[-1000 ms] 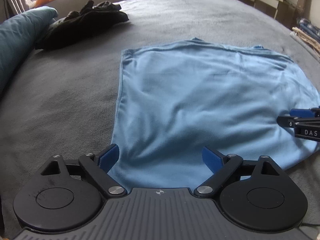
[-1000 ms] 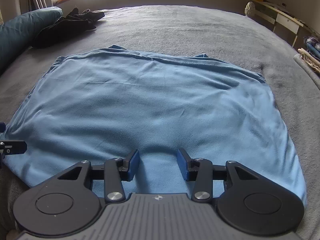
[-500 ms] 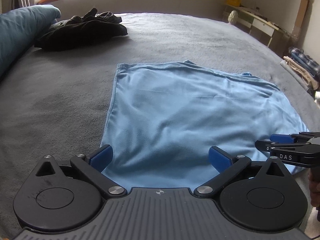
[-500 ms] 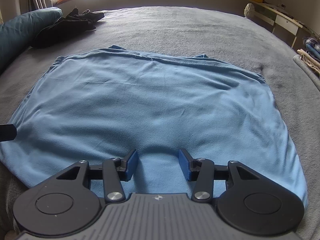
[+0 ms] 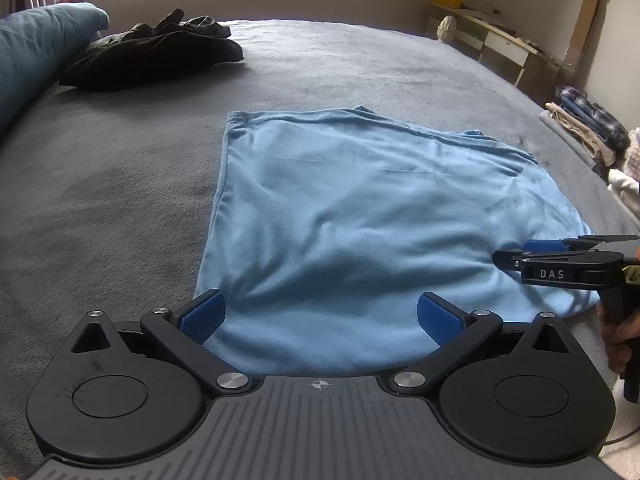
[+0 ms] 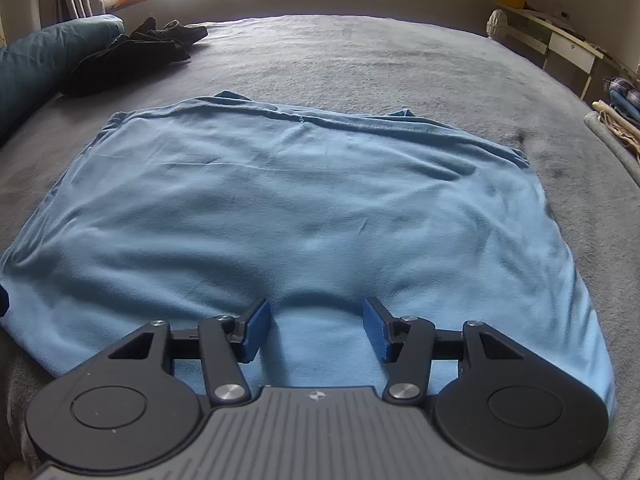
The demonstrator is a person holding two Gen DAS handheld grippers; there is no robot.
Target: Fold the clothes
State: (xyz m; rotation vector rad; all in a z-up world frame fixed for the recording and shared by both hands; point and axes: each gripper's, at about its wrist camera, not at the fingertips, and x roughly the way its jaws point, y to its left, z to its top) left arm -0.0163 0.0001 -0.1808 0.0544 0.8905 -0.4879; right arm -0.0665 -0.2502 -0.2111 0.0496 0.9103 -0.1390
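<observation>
Here, in the left wrist view, the left gripper [image 5: 318,318] hovers with jaws spread wide over the near hem of the light blue T-shirt [image 5: 360,220], which lies flat on the grey bedspread [image 5: 112,184]; the right gripper [image 5: 520,254] reaches in from the right. In the right wrist view, the right gripper [image 6: 316,330] has just been opening, jaws apart, cloth below them unpinched. A black garment [image 6: 132,56] lies far left.

A grey blanket [image 5: 360,64] is covering the bed. A teal pillow [image 5: 36,52] is lying at its far left, with dark clothes [image 5: 152,56] sitting heaped just beside it. A desk [image 5: 496,40] is standing along the right wall, near stacked fabrics [image 5: 588,128].
</observation>
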